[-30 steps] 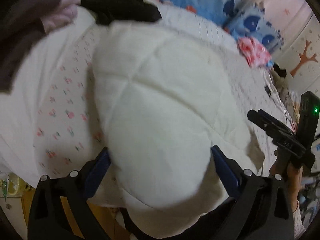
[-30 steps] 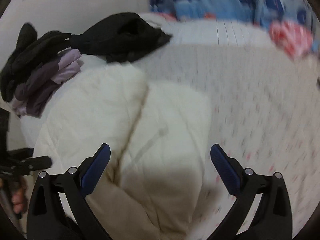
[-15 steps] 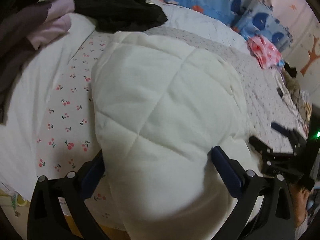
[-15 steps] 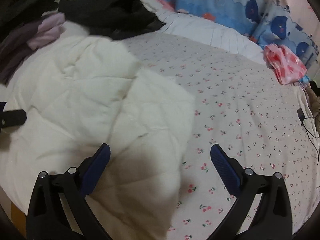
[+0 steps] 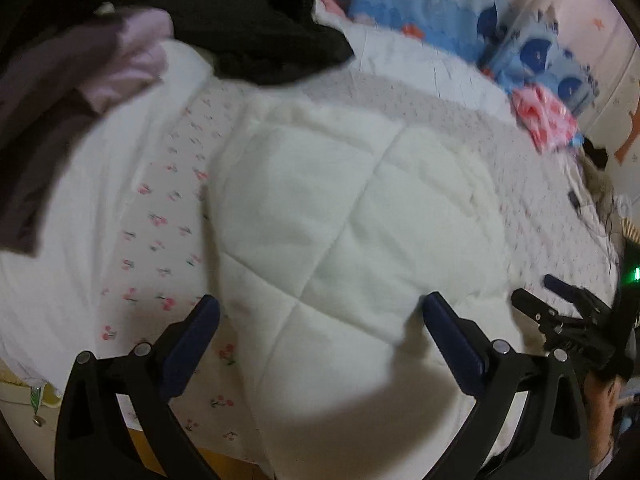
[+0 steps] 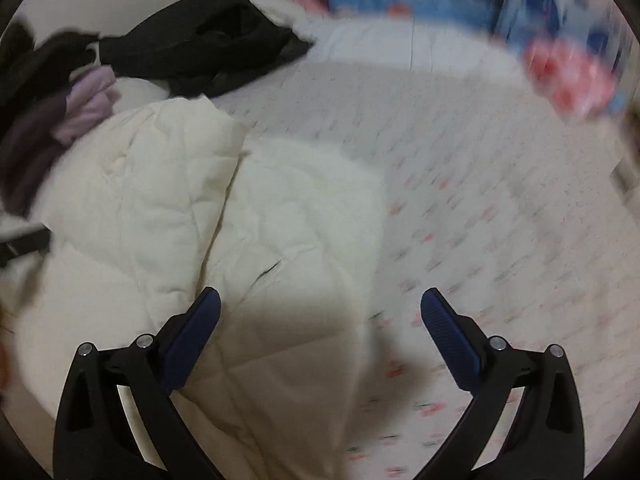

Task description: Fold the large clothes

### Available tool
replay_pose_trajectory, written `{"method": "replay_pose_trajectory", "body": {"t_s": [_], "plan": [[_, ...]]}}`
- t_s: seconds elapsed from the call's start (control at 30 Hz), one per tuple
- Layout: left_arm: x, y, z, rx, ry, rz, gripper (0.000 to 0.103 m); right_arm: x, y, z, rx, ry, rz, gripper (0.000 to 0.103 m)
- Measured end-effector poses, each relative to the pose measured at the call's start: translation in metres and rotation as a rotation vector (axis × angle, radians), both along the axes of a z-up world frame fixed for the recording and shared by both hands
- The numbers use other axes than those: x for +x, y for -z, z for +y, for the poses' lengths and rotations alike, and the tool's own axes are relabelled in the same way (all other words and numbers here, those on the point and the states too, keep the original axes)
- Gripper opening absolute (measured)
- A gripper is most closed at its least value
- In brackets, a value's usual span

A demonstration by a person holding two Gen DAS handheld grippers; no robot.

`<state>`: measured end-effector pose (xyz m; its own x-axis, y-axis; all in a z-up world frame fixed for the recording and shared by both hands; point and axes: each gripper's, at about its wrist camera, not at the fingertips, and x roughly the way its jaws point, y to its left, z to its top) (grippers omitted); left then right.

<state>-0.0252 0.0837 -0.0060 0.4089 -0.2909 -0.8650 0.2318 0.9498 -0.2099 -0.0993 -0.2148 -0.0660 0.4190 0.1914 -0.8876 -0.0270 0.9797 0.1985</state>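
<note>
A cream quilted padded garment (image 5: 340,220) lies folded on the cherry-print bed sheet (image 5: 160,240). My left gripper (image 5: 320,316) hovers over its near edge, open, nothing between the blue pads. The right gripper (image 5: 560,320) shows at the right edge of the left wrist view, held by a hand. In the right wrist view the same garment (image 6: 192,216) fills the left half, one flap folded over the other. My right gripper (image 6: 320,312) stands open above the garment's right edge, holding nothing. This view is motion-blurred.
A black garment (image 5: 248,20) and a purple and pink pile (image 5: 80,80) lie at the bed's far left. Blue whale-print pillows (image 5: 440,4) and a red-pink cloth (image 5: 548,116) sit at the back right. The bed's near edge (image 5: 192,452) runs below my left gripper. Bare sheet (image 6: 500,220) spreads to the right.
Both grippers drew back from the cream garment, which now lies flatter on the bed. The right wrist view swung left and is blurred by motion.
</note>
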Motion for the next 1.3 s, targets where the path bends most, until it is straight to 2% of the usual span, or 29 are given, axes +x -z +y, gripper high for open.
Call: {"method": "replay_pose_trajectory", "body": {"t_s": [0.03,0.07,0.13,0.2,0.27,0.37,0.43,0.47,0.5,0.53,0.57,0.67,0.77,0.83,0.9,1.0,1.03,1.13,1.23,1.3], "plan": [[0.003,0.011,-0.009,0.01,0.046,0.037,0.098,0.006,0.016,0.006,0.003,-0.037,0.089,0.097],[0.002,0.011,-0.012,0.039,0.054,0.025,0.098,0.005,0.017,0.005,0.01,-0.041,0.083,0.097],[0.005,-0.004,-0.009,0.032,0.067,-0.005,0.097,0.006,0.0,-0.003,-0.011,-0.016,0.008,0.097],[0.017,-0.022,0.001,0.033,0.022,-0.062,0.097,0.013,-0.023,-0.013,0.013,0.023,-0.083,0.097],[0.033,-0.029,0.007,0.008,-0.009,-0.064,0.097,0.034,-0.049,-0.015,0.001,0.054,-0.16,0.097],[0.059,-0.018,-0.003,0.022,-0.008,-0.036,0.097,0.072,-0.057,0.001,-0.06,0.026,-0.189,0.097],[0.073,0.006,-0.017,0.022,0.017,0.023,0.098,0.103,-0.029,0.021,-0.145,-0.005,-0.123,0.097],[0.075,0.015,-0.024,0.051,0.018,0.027,0.098,0.116,-0.005,0.027,-0.187,-0.03,-0.046,0.097],[0.077,0.018,-0.027,0.064,0.011,0.03,0.098,0.125,0.018,0.029,-0.183,-0.056,0.03,0.097],[0.078,0.019,-0.026,0.058,0.003,0.034,0.098,0.129,0.029,0.019,-0.103,-0.042,0.061,0.097],[0.076,0.016,-0.023,0.041,0.007,0.034,0.098,0.129,0.028,0.01,-0.07,-0.03,0.07,0.097],[0.056,-0.001,-0.007,0.006,0.009,-0.007,0.097,0.097,0.002,-0.007,-0.061,-0.014,0.0,0.097],[0.033,-0.004,0.017,0.003,-0.023,-0.033,0.097,0.041,-0.019,-0.023,0.011,0.011,-0.049,0.097],[0.02,0.002,0.029,-0.01,-0.041,-0.02,0.098,0.015,-0.009,-0.019,0.025,-0.01,0.0,0.097],[0.009,0.015,0.029,-0.025,-0.038,0.012,0.098,-0.002,0.017,-0.01,0.046,-0.066,0.083,0.097],[-0.01,0.014,0.03,-0.032,-0.044,0.007,0.098,-0.02,0.014,-0.022,0.109,-0.01,0.045,0.097],[-0.016,0.011,0.028,-0.035,-0.036,0.003,0.097,-0.026,0.005,-0.027,0.133,0.015,0.002,0.097],[-0.032,0.005,0.025,-0.009,-0.025,-0.023,0.097,-0.035,-0.011,-0.034,0.13,0.045,-0.052,0.097],[-0.039,0.003,0.019,0.035,-0.019,-0.05,0.098,-0.034,-0.007,-0.024,0.075,-0.008,0.003,0.097],[-0.047,0.0,0.017,0.068,-0.021,-0.078,0.098,-0.04,-0.009,-0.012,0.035,-0.009,-0.027,0.097]]}}
